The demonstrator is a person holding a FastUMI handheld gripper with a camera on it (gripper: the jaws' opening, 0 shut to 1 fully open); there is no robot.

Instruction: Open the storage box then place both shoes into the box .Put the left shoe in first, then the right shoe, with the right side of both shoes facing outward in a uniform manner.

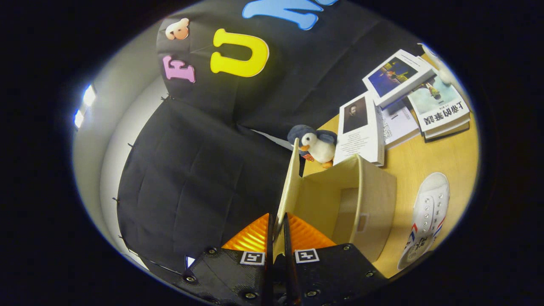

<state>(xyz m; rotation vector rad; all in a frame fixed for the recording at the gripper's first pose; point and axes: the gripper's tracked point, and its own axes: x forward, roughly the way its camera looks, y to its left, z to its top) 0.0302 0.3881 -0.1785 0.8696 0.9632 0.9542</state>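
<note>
Claw [277,231] pinched the box lid.
Its fingers were nearly closed on the raised lid [289,187] of the open storage box [374,212]; a shoe [427,216] lay beside it on the desk [429,157].

Gripper [276,231]: two broad housing plates of dark ribbed plastic, screw heads along edges; small square black-and-white marker on each plate near inner edge; ridged, fan-shaped pads rising ahead of markers; two thin flat fingers [269,229] set close together, narrow slit between them
</note>
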